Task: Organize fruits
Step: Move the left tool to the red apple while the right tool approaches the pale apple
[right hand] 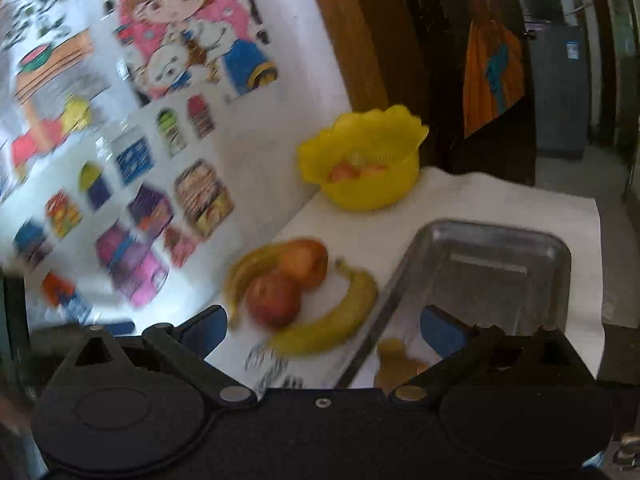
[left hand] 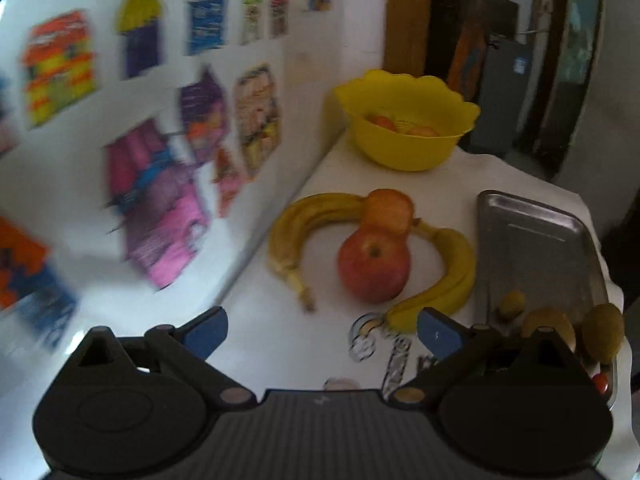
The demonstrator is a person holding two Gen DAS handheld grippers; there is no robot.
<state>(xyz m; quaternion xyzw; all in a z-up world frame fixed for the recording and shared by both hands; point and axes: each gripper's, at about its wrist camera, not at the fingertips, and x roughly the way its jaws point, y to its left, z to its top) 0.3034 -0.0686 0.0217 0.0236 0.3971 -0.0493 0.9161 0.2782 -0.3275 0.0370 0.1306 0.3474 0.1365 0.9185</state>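
Two red apples, a near one (left hand: 374, 266) and a far one (left hand: 388, 210), lie on the white table between two bananas, a left one (left hand: 296, 226) and a right one (left hand: 444, 280). A yellow bowl (left hand: 404, 152) at the back holds reddish fruit. A steel tray (left hand: 532, 240) on the right has small brown fruits (left hand: 548, 324) at its near end. My left gripper (left hand: 322, 330) is open and empty, short of the near apple. My right gripper (right hand: 324, 330) is open and empty, above the right banana (right hand: 332, 320) and the tray's left rim (right hand: 384, 308).
A white wall with coloured posters (left hand: 160, 184) runs along the table's left side. A wooden door frame (left hand: 408, 16) and dark furniture stand behind the bowl. The table's right edge (right hand: 596, 280) drops off beyond the tray. Printed marks (left hand: 380, 344) lie on the cloth.
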